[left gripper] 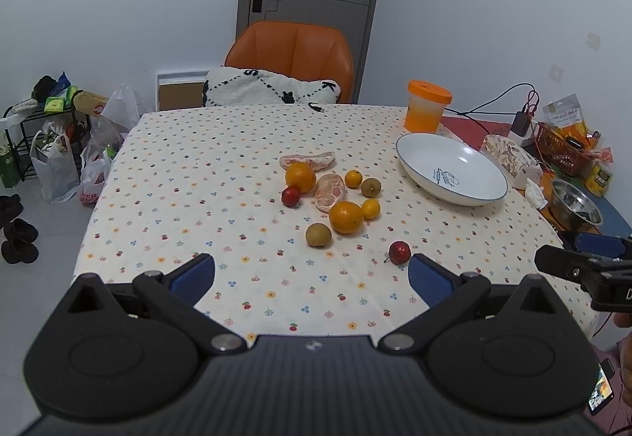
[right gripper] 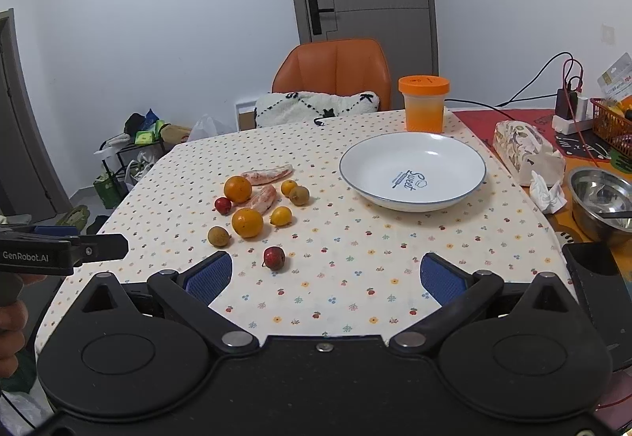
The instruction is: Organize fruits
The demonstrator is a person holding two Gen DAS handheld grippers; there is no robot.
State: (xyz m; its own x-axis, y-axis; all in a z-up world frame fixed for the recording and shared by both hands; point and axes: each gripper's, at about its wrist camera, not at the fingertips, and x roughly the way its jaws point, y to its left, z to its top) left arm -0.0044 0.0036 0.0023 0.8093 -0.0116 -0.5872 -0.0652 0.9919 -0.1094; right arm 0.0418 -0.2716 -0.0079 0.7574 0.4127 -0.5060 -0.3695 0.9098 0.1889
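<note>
Several fruits lie loose mid-table: two oranges [left gripper: 346, 217] [left gripper: 300, 177], small yellow citrus [left gripper: 371, 208], brown round fruits [left gripper: 318, 234], peeled pomelo segments [left gripper: 330, 192], and two small red fruits [left gripper: 399, 252] [left gripper: 291, 196]. An empty white plate [right gripper: 413, 170] sits to their right. My left gripper [left gripper: 312, 280] is open near the front edge, nothing between its fingers. My right gripper [right gripper: 326, 280] is open too, with the near red fruit [right gripper: 274, 258] just beyond its left finger.
An orange-lidded jar [right gripper: 424, 102] stands behind the plate. A tissue pack [right gripper: 527, 151], steel bowl [right gripper: 602, 201], basket [right gripper: 610, 124] and cables crowd the right side. An orange chair [left gripper: 290, 59] with a cushion stands at the far edge; bags lie on the floor left.
</note>
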